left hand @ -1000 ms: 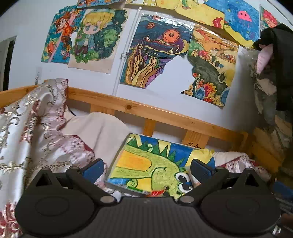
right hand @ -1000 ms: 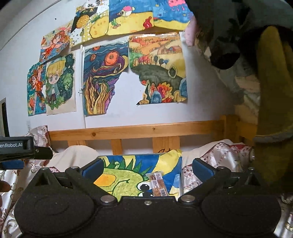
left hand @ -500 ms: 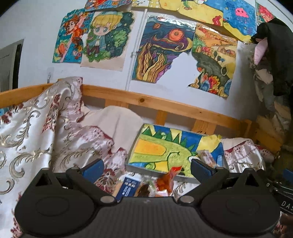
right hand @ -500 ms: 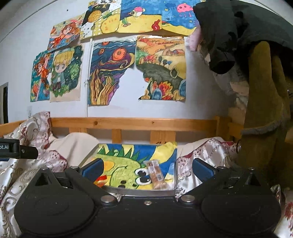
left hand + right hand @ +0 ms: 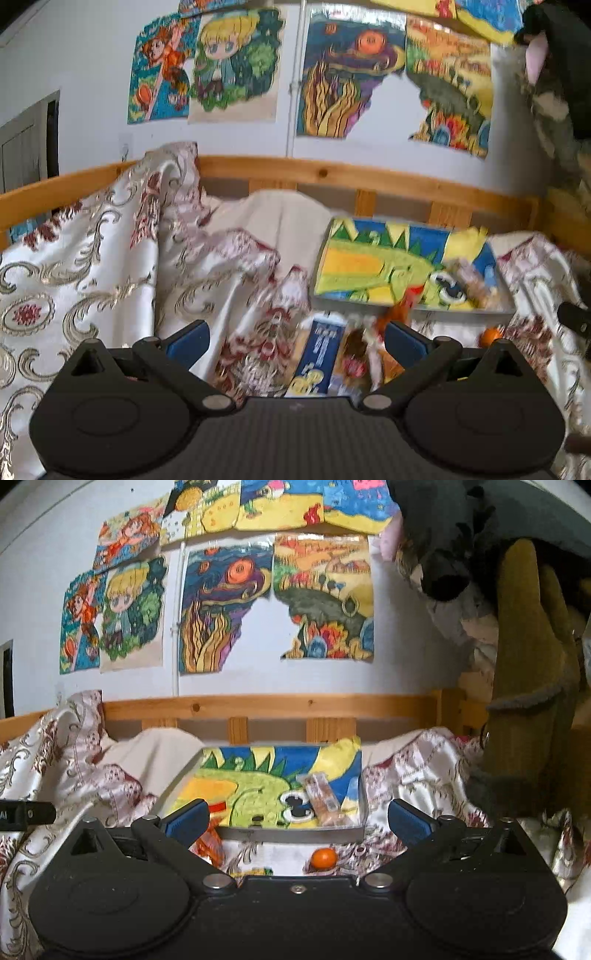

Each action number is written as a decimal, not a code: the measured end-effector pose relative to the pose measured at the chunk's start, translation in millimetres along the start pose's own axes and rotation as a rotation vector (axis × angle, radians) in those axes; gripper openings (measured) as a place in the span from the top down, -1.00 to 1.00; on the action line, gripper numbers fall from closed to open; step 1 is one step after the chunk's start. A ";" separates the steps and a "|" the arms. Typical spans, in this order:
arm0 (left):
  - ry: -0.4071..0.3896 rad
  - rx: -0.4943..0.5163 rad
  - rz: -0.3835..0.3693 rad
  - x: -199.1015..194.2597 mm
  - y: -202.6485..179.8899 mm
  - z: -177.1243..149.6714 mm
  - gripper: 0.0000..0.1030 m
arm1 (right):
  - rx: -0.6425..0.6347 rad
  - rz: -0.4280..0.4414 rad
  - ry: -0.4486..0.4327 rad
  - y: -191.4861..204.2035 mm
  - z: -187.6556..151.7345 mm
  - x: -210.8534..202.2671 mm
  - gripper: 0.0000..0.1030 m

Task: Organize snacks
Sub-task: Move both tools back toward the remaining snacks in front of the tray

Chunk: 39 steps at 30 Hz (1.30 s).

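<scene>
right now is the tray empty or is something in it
Not empty: one wrapped snack bar lies inside the tray, near its right side; the rest shows only the dinosaur drawing.

A shallow grey metal tray (image 5: 291, 834) lined with a bright crayon drawing of a green crocodile lies flat on the patterned bedspread. One long clear-wrapped brown snack bar (image 5: 320, 798) lies inside it, toward its right end. Outside the tray, near its front edge: a small round orange fruit (image 5: 324, 857), an orange crinkled packet (image 5: 397, 314), a blue-and-yellow rectangular box (image 5: 320, 356) — and blurred wrappers (image 5: 356, 360) just beside it.
</scene>
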State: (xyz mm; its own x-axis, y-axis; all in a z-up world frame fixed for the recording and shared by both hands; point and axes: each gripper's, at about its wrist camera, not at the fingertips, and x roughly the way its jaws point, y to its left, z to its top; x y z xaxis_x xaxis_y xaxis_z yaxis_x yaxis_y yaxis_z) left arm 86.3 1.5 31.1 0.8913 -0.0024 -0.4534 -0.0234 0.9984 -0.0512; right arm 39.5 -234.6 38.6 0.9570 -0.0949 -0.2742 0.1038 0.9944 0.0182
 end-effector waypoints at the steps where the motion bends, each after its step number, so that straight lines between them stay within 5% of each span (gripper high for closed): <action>1: 0.017 0.007 0.000 3.1 0.4 -2.4 -0.99 | 0.001 0.000 0.011 0.7 -2.0 1.7 -0.99; 23: 0.187 0.003 0.011 59.6 7.3 -23.8 -0.99 | -0.019 0.085 0.210 22.9 -32.5 34.1 -0.99; 33: 0.192 0.069 -0.043 101.4 -7.5 -15.2 -0.99 | 0.050 0.226 0.293 23.2 -43.4 63.4 -0.97; 39: 0.193 0.072 -0.084 125.0 -1.3 -10.6 -0.99 | 0.074 0.315 0.350 22.3 -44.5 87.2 -0.79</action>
State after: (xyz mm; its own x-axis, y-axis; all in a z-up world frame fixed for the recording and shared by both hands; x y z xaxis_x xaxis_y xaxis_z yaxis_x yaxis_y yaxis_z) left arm 192.9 -0.7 -34.9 0.7856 -0.0899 -0.6121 0.0859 0.9957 -0.0360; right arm 113.3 -218.6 -27.8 0.7974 0.2441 -0.5519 -0.1454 0.9653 0.2169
